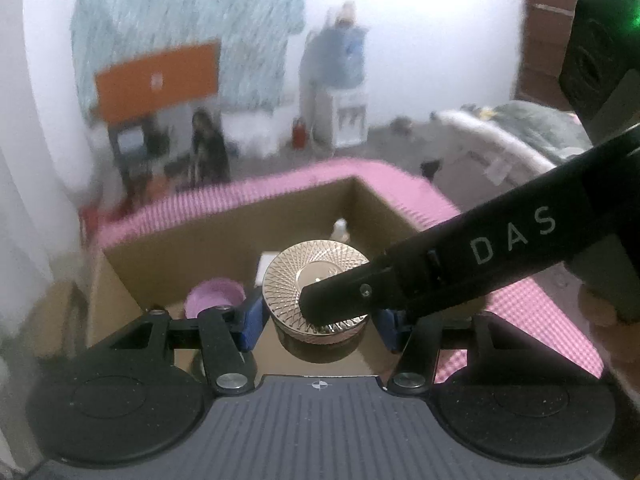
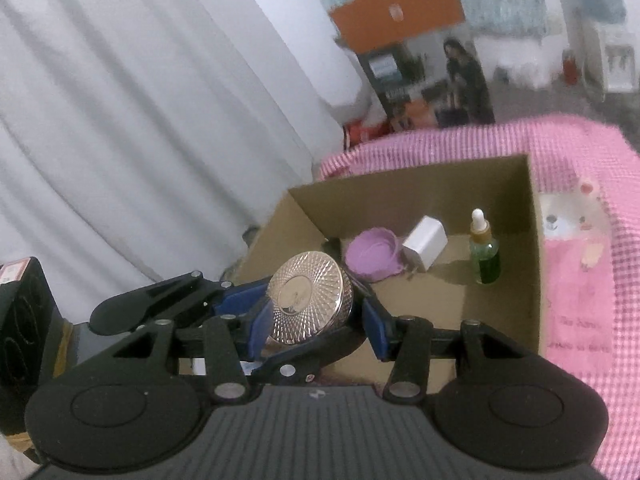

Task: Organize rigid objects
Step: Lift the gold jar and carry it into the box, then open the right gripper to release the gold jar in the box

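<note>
A round gold jar with a patterned lid (image 1: pixel 288 276) (image 2: pixel 304 292) hangs over the near end of an open cardboard box (image 1: pixel 224 216) (image 2: pixel 400 192). My left gripper (image 1: pixel 320 320) is shut on it, a blue pad pressed on each side. My right gripper (image 2: pixel 314 320) also clamps the jar between its blue pads. In the left wrist view one black finger (image 1: pixel 340 296) of the right gripper crosses over the lid. In the right wrist view the jar looks tilted, and the left gripper's fingers (image 2: pixel 240 300) reach it from the left.
Inside the box lie a purple round cup (image 2: pixel 372 256) (image 1: pixel 214 296), a white charger block (image 2: pixel 424 246) and a green dropper bottle (image 2: pixel 484 254), which stands upright. The box rests on a pink checked cloth (image 2: pixel 580 160). A white curtain (image 2: pixel 120 120) hangs on the left.
</note>
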`<action>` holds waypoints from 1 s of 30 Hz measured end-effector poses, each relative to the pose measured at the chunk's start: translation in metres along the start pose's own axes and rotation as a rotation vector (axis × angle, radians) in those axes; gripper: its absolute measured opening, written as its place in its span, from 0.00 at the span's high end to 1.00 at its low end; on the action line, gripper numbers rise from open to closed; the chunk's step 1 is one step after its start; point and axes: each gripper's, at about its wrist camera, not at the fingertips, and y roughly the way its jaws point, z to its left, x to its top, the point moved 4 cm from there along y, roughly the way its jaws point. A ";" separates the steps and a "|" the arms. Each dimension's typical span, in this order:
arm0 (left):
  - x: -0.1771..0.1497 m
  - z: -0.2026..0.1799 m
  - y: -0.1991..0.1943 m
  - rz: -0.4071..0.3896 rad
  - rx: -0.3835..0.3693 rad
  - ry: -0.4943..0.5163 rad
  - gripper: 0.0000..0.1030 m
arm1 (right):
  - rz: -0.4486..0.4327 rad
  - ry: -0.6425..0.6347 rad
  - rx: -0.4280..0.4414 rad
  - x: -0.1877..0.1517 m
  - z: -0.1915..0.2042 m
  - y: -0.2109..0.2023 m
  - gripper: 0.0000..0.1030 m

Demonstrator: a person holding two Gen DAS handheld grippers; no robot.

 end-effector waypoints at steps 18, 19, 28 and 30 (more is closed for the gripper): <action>-0.035 0.042 0.094 0.392 -0.056 -0.269 0.46 | 0.428 0.128 -0.010 0.002 -0.074 0.116 0.48; -0.033 0.043 0.097 0.401 -0.061 -0.280 0.45 | 0.436 0.126 -0.012 0.001 -0.074 0.118 0.48; -0.027 0.045 0.094 0.392 -0.104 -0.329 0.28 | 0.459 0.143 -0.013 -0.002 -0.078 0.127 0.44; -0.026 0.043 0.091 0.381 -0.102 -0.320 0.28 | 0.445 0.148 -0.013 -0.001 -0.078 0.126 0.41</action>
